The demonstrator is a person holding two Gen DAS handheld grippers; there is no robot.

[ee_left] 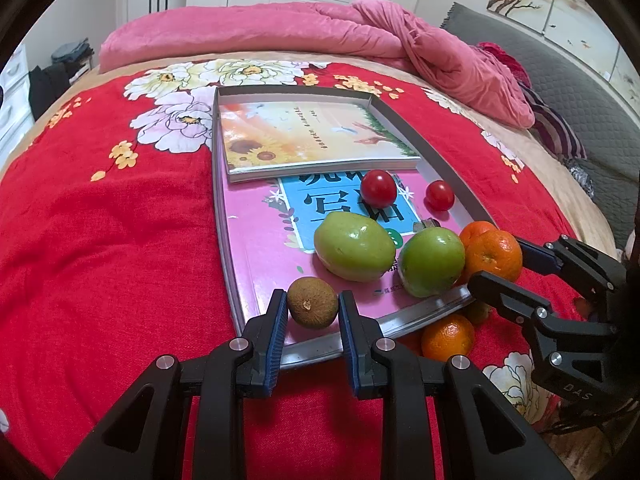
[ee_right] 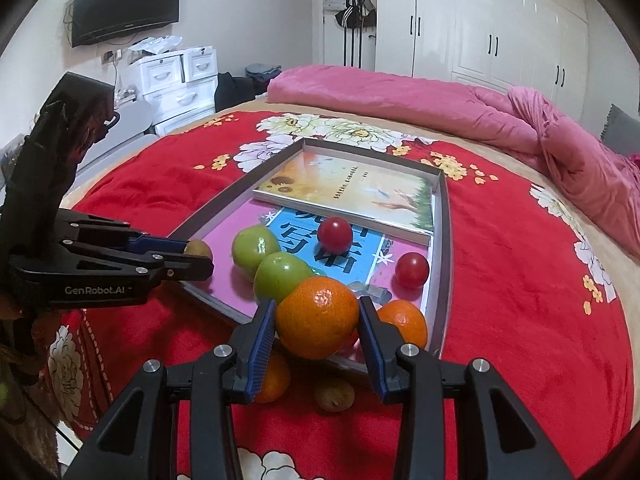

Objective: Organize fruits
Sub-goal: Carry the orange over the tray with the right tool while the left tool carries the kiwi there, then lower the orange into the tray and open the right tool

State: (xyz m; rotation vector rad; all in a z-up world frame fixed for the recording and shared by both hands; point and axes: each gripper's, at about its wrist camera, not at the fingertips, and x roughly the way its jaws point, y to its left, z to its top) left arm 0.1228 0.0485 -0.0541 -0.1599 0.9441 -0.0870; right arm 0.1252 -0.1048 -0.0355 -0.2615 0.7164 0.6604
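On the bed, a red floral blanket [ee_left: 100, 240] is carrying a shallow grey rectangular tray [ee_left: 448, 160] lined with a pink book [ee_left: 256, 248] and a sunflower-cover book [ee_left: 308, 136]. Going from the left, the left tool [ee_left: 313, 312] is closing its blue-padded fingers [ee_left: 279, 332] on a small brown rough-skinned round fruit [ee_left: 312, 307], holding it over the near left corner of the tray. To its right, two green smooth-skinned round fruits [ee_left: 354, 246] are lying side by side on the pink book, touching each other, and behind them two small red cherry tomatoes [ee_left: 378, 188] are sitting apart from one another. Further right, the right tool [ee_right: 318, 322] is gripping a round orange mandarin [ee_right: 318, 322] at the tray's near right corner, just beside the nearer green fruit. A second orange mandarin [ee_right: 404, 322] is sitting inside that corner, right behind the held one. Below the tray's near edge, a third orange mandarin [ee_left: 448, 338] is resting on the blanket, and in the right wrist view another small brown fruit [ee_right: 334, 396] is lying near it, also outside the tray.
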